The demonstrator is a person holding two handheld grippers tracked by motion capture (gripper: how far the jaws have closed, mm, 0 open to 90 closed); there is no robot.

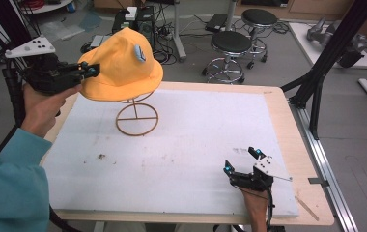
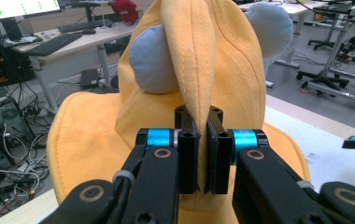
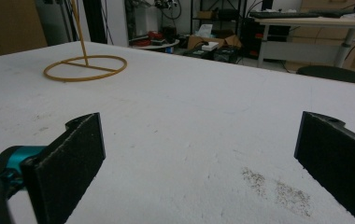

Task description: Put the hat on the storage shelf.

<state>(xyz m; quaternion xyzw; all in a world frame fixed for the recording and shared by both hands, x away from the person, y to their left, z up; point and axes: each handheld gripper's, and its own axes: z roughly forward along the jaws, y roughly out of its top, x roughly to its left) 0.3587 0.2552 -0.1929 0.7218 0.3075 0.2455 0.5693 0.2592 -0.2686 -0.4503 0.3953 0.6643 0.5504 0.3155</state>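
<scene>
- Nearest to us in the high view, the right gripper (image 1: pixel 242 161) rests low at the near right part of the white foam sheet (image 1: pixel 196 125), held by the right hand (image 1: pixel 256 203) coming in from the bottom edge.
- Its jaws stand wide apart with nothing between them; in the right gripper view we see bare sheet between the two black pads (image 3: pixel 73 158), with a patch of dark specks (image 3: pixel 278 189) on the surface just ahead.
- The sheet covers most of the wooden table (image 1: pixel 288 121); a small dark mark (image 1: pixel 101 156) lies on its near left area.
- At the left, the left hand (image 1: pixel 41 108), in a teal sleeve (image 1: pixel 7 188), holds the left gripper (image 1: pixel 93 71) raised above the table's left edge.
- In the left gripper view, we see its jaws closed on a fold of the yellow hat (image 2: pixel 203 60), the fabric pinched between the pads (image 2: pixel 188 154).
- The yellow hat sits on top of a wire stand (image 1: pixel 137 118), over the far left part of the sheet; two light blue round ears (image 2: pixel 154 60) show on its crown.
- The stand's ring base lies flat on the sheet, well apart from the right gripper.
- Beyond the table, we see black stools (image 1: pixel 231 43) on a grey floor (image 1: pixel 278 58).
</scene>
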